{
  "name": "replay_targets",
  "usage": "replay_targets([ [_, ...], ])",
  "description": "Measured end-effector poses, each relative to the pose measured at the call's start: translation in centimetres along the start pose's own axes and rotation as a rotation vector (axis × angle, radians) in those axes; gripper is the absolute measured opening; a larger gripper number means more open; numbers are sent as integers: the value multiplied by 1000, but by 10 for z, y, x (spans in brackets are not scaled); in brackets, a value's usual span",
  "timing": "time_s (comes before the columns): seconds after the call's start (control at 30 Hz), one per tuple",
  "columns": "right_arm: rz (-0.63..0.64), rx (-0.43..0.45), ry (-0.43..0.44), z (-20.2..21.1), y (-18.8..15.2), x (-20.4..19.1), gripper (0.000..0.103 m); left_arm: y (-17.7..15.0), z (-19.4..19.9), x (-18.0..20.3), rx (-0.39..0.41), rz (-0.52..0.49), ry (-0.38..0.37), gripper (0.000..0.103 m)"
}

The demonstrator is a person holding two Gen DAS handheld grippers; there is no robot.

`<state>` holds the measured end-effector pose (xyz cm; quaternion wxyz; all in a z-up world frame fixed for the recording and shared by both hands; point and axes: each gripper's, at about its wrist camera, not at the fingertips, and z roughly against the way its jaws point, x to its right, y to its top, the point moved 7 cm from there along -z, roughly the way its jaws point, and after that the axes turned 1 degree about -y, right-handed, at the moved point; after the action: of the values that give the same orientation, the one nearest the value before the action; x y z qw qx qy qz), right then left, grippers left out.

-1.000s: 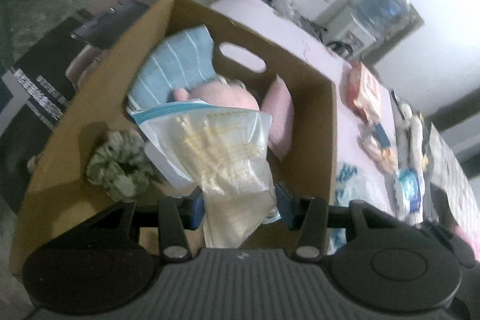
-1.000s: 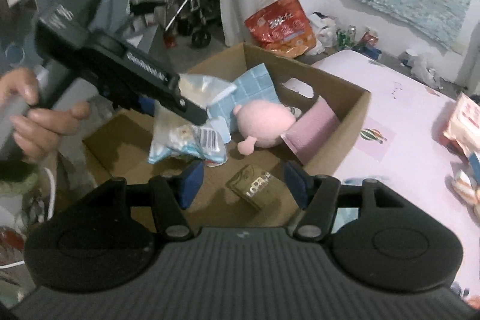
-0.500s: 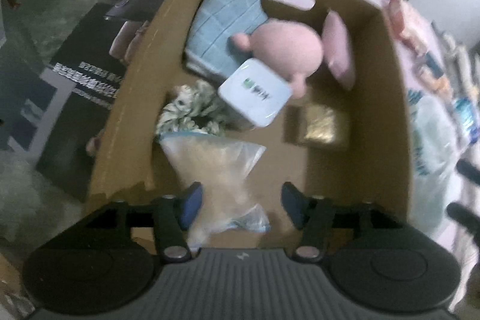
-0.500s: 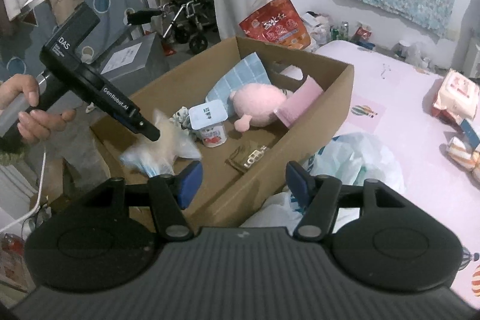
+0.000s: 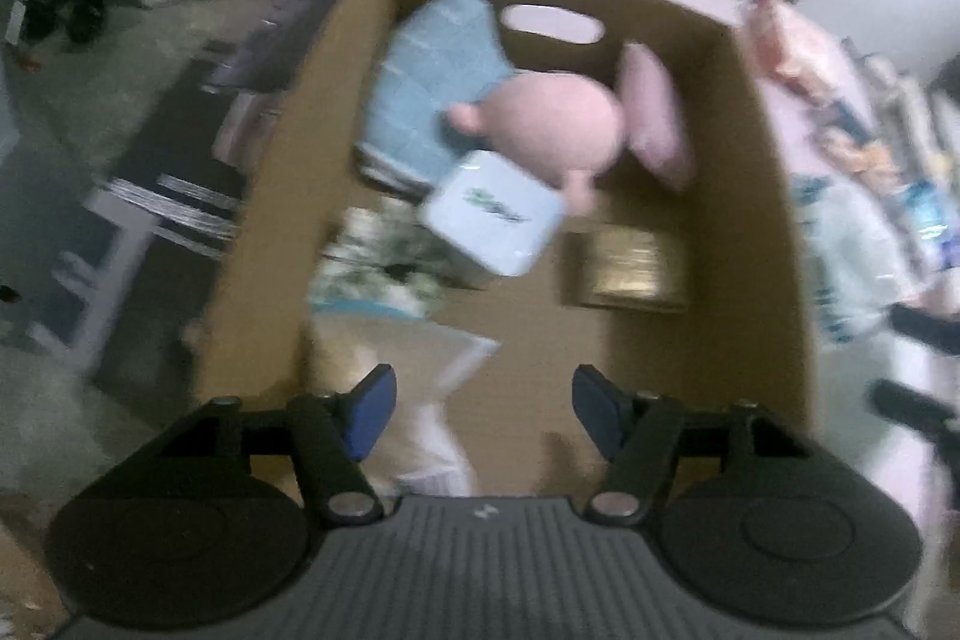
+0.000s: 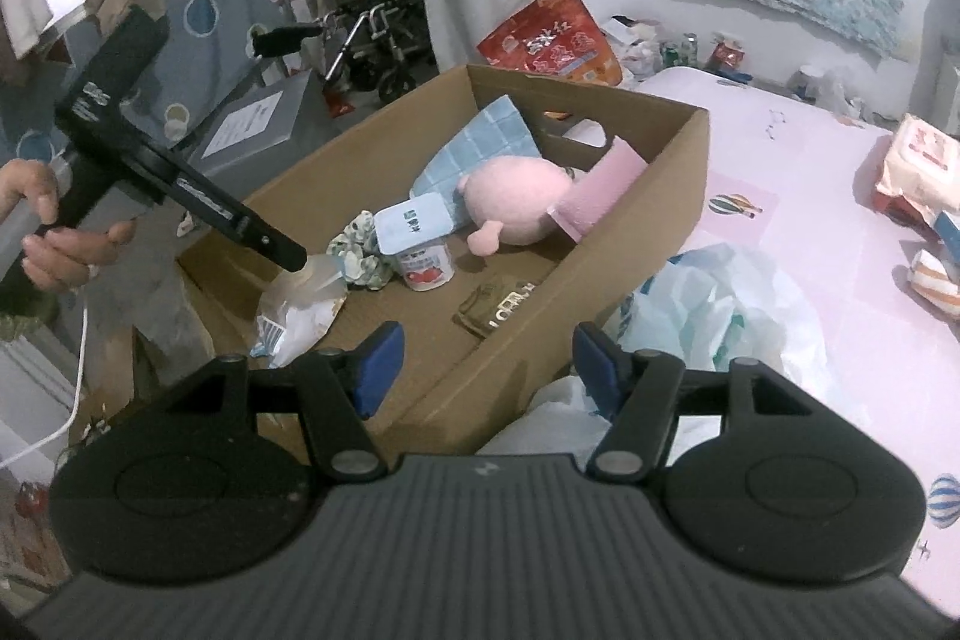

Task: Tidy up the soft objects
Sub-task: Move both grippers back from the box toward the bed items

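A cardboard box (image 6: 648,232) (image 5: 774,196) holds a blue cloth (image 6: 474,148), a pink plush (image 6: 516,202) (image 5: 552,124), a pink cloth (image 6: 600,187), a scrunchie (image 6: 357,253), a yogurt cup (image 6: 420,244) (image 5: 492,214), a brown pouch (image 6: 498,307) and a clear zip bag (image 6: 300,307) (image 5: 408,370). My left gripper (image 5: 480,409) is open just above the zip bag, which lies at the box's near corner. In the right wrist view the left gripper (image 6: 294,259) touches the bag's top. My right gripper (image 6: 483,370) is open and empty, outside the box.
A pale plastic bag (image 6: 714,316) lies on the pink bed sheet (image 6: 810,172) beside the box. Wipes packs and rolled cloths (image 6: 924,196) lie at the right. A red bag (image 6: 552,40), a wheelchair (image 6: 372,46) and a grey box (image 6: 258,124) stand beyond.
My left gripper carried the zip bag down into the box's near corner, opened and let it go. My right gripper drew back and to the right, outside the box.
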<state>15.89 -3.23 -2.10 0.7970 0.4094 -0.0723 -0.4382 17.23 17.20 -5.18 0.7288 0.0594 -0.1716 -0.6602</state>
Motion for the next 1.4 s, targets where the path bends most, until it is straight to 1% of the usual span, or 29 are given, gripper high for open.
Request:
replay_targets([
  [0.07, -20, 3, 1, 0, -3, 4, 62, -1, -6, 8, -23, 9, -53, 66],
  [0.13, -45, 7, 0, 3, -6, 8, 62, -5, -20, 14, -63, 4, -69, 67],
  [0.2, -71, 8, 1, 2, -10, 11, 62, -11, -41, 15, -115, 7, -53, 67],
  [0.3, -117, 12, 11, 5, -19, 16, 62, -18, -67, 4, -183, 33, -9, 66],
  [0.37, -135, 14, 5, 8, -24, 19, 62, -18, -74, -7, -186, 45, 24, 66],
  [0.43, -146, 15, -4, 11, -30, 23, 63, -17, -73, -17, -171, 61, 56, 66],
  [0.53, -163, 18, -8, 15, -38, 28, 63, -17, -66, -23, -155, 70, 50, 67],
  [0.6, -177, 26, -8, 18, -43, 32, 64, -17, -58, -18, -128, 49, 40, 67],
  [0.63, -191, 35, -7, 20, -45, 33, 64, -16, -55, -14, -111, 30, 34, 67],
  [0.7, -224, 51, 2, 23, -49, 38, 64, -15, -47, -1, -63, -39, 34, 67],
  [0.77, -253, 66, 12, 27, -54, 40, 64, -12, -39, 18, -7, -148, 68, 68],
  [0.8, -264, 71, 16, 29, -56, 42, 64, -12, -36, 30, 26, -220, 96, 68],
  [0.9, -286, 83, 23, 34, -65, 45, 64, -4, -31, 62, 87, -401, 147, 68],
  [1.0, -302, 92, 23, 38, -70, 49, 64, 2, -34, 92, 132, -565, 188, 68],
  [1.03, -307, 98, 24, 40, -71, 50, 65, 3, -37, 100, 141, -601, 200, 68],
  [1.13, -322, 117, 23, 46, -75, 53, 65, 7, -57, 120, 143, -693, 238, 68],
  [1.2, -340, 129, 25, 50, -78, 58, 65, 12, -75, 127, 119, -728, 276, 65],
  [1.23, -349, 134, 26, 51, -79, 60, 65, 14, -82, 128, 106, -739, 295, 62],
  [1.3, -370, 141, 27, 54, -83, 66, 66, 18, -95, 128, 79, -750, 327, 61],
  [1.37, -383, 146, 27, 56, -85, 71, 66, 24, -108, 129, 56, -763, 343, 53],
  [1.4, -390, 149, 25, 58, -86, 74, 66, 26, -114, 129, 45, -766, 352, 51],
])
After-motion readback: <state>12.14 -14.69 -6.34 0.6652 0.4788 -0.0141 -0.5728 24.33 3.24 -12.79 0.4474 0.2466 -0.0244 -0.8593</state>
